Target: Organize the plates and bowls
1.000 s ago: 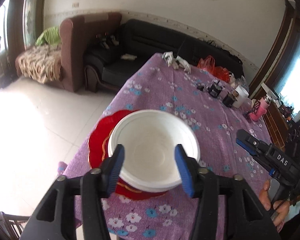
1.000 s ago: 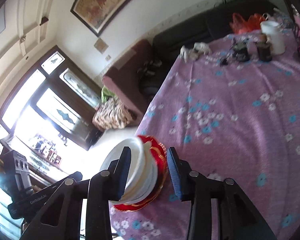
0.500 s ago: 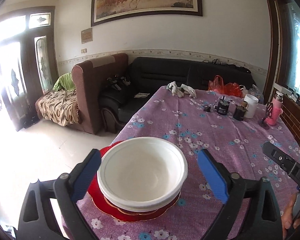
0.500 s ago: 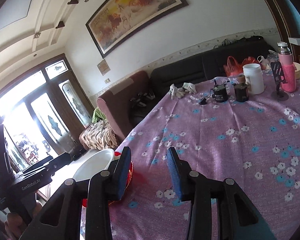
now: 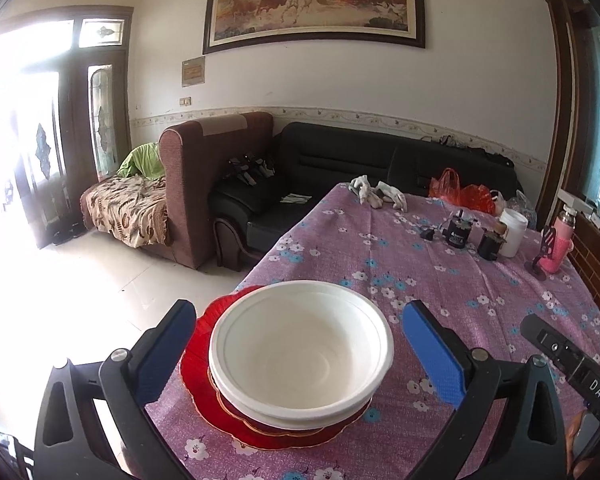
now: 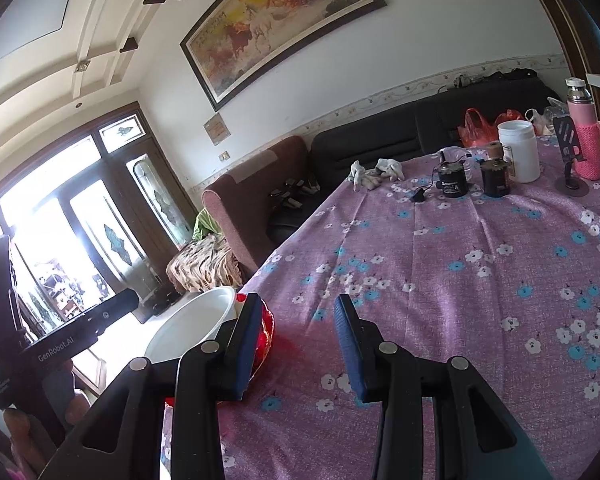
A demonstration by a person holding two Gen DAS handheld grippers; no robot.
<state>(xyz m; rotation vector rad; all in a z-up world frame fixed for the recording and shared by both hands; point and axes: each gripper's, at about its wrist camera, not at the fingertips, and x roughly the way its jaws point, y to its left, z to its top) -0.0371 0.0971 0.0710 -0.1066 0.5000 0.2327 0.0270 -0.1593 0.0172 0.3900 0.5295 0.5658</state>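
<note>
On the near left corner of the surface (image 5: 480,292), which wears a purple cloth printed with blue and white flowers, stands one stack: a red plate (image 5: 204,332) with a scalloped edge at the bottom and white bowls (image 5: 300,348) nested on top of it. Two white rims show clearly in the left wrist view, one inside the other; whether more lie beneath them I cannot tell. The left tongs (image 5: 300,348) stand wide apart, one blue pad on either side of the stack, touching neither bowl nor plate; they have just been opening, and the stack sits free between them. To the right, the right tongs (image 6: 296,340) are partly open with nothing between their pads but bare cloth; their left finger lies just beside the red plate's right edge, and from that view the white bowl's rim shows at the left of it. Farther along the surface, at its far end, lie two pale gloves (image 5: 376,194) in a heap, then one small black plug, two dark cylindrical jars (image 6: 476,178), one white canister (image 6: 518,150), one black phone stand (image 6: 570,156) and, at the far right, one pink bottle (image 6: 586,136) with a metal cap. Behind these, one orange plastic bag (image 5: 460,190) rests against the black sofa.
</note>
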